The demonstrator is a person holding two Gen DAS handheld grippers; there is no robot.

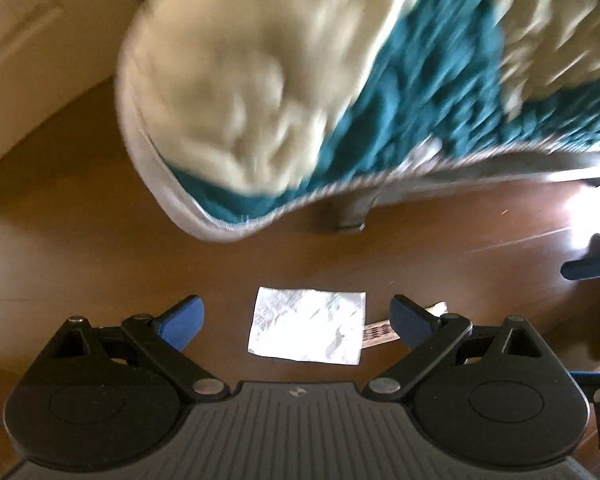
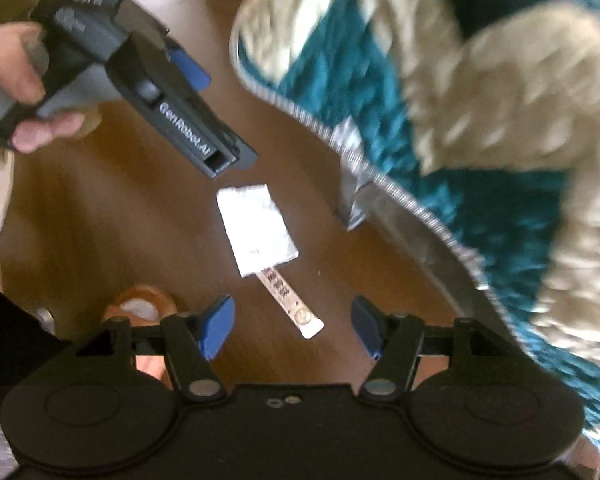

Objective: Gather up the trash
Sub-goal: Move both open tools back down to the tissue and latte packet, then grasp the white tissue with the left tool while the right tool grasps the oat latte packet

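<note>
Foil wrapper (image 1: pixel 307 326) on floor — left gripper (image 1: pixel 298 322), right gripper (image 2: pixel 293 326) both released.

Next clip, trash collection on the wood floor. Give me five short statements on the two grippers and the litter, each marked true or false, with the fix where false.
1. The foil sheet lies flat on the wooden floor. True.
2. The left gripper is shut on the foil. False: its jaws stand open and the foil lies on the floor beyond them, not gripped.
3. A narrow printed packet sticks out from under one edge of the foil. True.
4. The right gripper already holds the packet. False: its jaws are open and empty, the packet on the floor.
5. The litter lies on the teal and cream blanket. False: it lies on bare floor beside the blanket.
</note>
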